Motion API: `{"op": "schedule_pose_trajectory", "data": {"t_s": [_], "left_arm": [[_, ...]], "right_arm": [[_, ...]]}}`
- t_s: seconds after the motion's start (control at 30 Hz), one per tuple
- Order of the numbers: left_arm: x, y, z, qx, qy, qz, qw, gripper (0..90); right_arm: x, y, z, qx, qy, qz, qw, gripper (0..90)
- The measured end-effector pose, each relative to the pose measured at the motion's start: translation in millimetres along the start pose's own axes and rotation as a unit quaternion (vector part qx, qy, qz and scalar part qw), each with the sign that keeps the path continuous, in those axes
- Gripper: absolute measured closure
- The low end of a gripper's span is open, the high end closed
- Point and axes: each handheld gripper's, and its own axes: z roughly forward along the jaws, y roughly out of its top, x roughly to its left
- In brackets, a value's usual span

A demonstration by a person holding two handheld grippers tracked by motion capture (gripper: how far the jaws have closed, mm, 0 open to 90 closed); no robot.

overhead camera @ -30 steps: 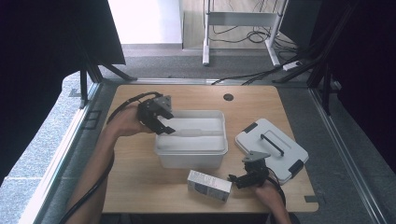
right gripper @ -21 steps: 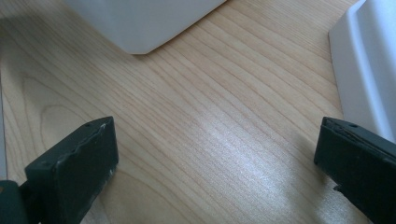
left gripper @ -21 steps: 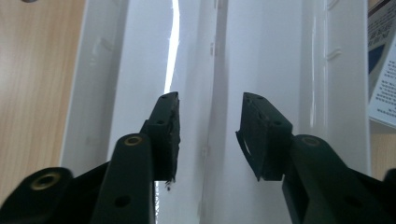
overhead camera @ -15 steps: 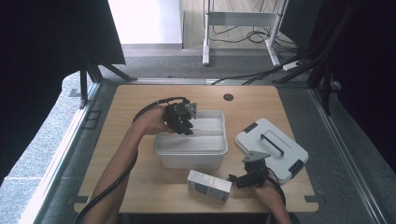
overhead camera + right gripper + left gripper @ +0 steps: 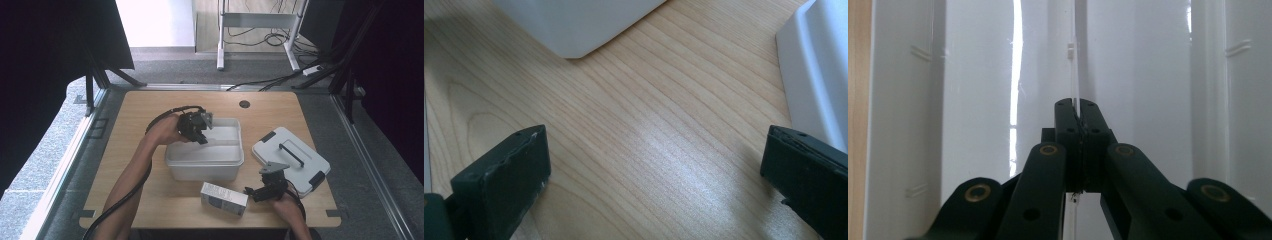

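Since the earlier frames the left gripper (image 5: 201, 131) has travelled from the bin's left outer corner to a spot over its interior, and its fingers have just been closing. In the left gripper view they (image 5: 1077, 120) now meet on the thin translucent divider (image 5: 1076, 60) that stands upright in the white plastic bin (image 5: 172, 159); the pads hide the stretch of divider between them, so the pinch looks real but the contact itself cannot be seen. In the high view the hand and the gripper body cover the bin's back left corner, and the divider there is too pale to pick out. The right gripper (image 5: 251, 192) hovers low at the front of the bench (image 5: 150, 105), between the small white carton (image 5: 223, 198) and the grey-cornered lid (image 5: 290, 152) lying flat to the right of the bin. Its fingers (image 5: 504, 175) stand wide apart with only bare wood between them; a corner of the bin and the lid's edge are cut off at the borders of the right gripper view.
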Motion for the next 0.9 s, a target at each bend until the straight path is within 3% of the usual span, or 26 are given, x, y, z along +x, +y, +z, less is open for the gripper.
{"op": "schedule_pose_trajectory", "data": {"t_s": [0.27,0.5,0.6,0.67,0.83,0.9], "left_arm": [[-3.8,3.8,-11.9,-0.010,0.015,0.005,0.9998,89.3],[-8.4,8.1,-35.9,-0.033,0.035,-0.006,0.9988,89.2],[-8.1,5.1,-41.4,-0.034,0.048,-0.030,0.9978,89.1],[-7.9,4.3,-41.5,-0.033,0.051,-0.033,0.9976,89.1],[-1.8,-11.5,-42.5,-0.024,0.063,-0.084,0.9941,89.1],[-0.5,-14.8,-43.1,-0.021,0.065,-0.091,0.9935,89.1]], "right_arm": [[0.0,0.0,0.0,0.000,0.000,0.000,1.0000,0.0],[0.0,0.1,-0.1,0.000,0.000,0.000,1.0000,0.0],[0.0,0.1,-0.1,0.000,0.000,0.001,1.0000,0.0],[0.0,0.1,-0.1,0.000,0.000,0.001,1.0000,0.0],[0.0,0.1,0.0,0.000,0.000,0.000,1.0000,0.0],[0.0,0.1,-0.1,0.000,0.000,0.000,1.0000,0.0]]}}
